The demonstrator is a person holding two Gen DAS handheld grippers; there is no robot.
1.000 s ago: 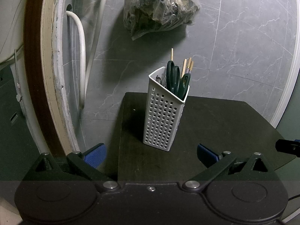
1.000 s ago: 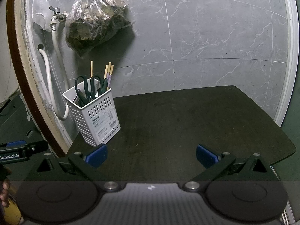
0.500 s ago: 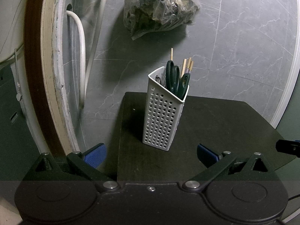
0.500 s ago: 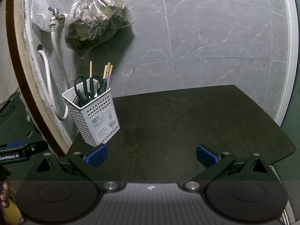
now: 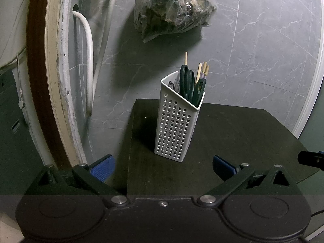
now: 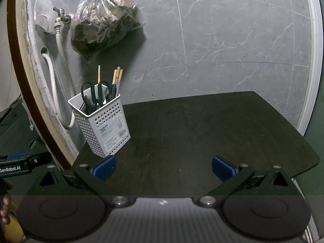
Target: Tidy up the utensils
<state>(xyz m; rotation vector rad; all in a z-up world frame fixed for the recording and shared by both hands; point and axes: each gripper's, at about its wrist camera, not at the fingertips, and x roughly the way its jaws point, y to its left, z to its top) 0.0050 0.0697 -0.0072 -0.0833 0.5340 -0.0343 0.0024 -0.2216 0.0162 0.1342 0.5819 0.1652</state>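
A white perforated utensil holder (image 5: 176, 125) (image 6: 103, 129) stands upright at the left rear of the dark table (image 5: 232, 141) (image 6: 202, 125). Dark green scissors (image 5: 187, 83) (image 6: 91, 95) and several wooden chopsticks (image 5: 203, 70) (image 6: 117, 76) stick out of its top. My left gripper (image 5: 163, 167) hangs open just in front of the holder, nothing between its blue pads. My right gripper (image 6: 164, 167) is open too, over the table's front edge, with the holder to its upper left.
A clear plastic bag of dark stuff (image 5: 172, 10) (image 6: 105, 28) hangs on the grey tiled wall above the holder. A tap with white hoses (image 6: 58, 60) (image 5: 89, 64) runs down at the left, beside a brown curved frame (image 5: 38, 81). The table drops off at left and front.
Both views have shifted only slightly; the holder sits a touch lower and closer in each. Both grippers stay open and empty.
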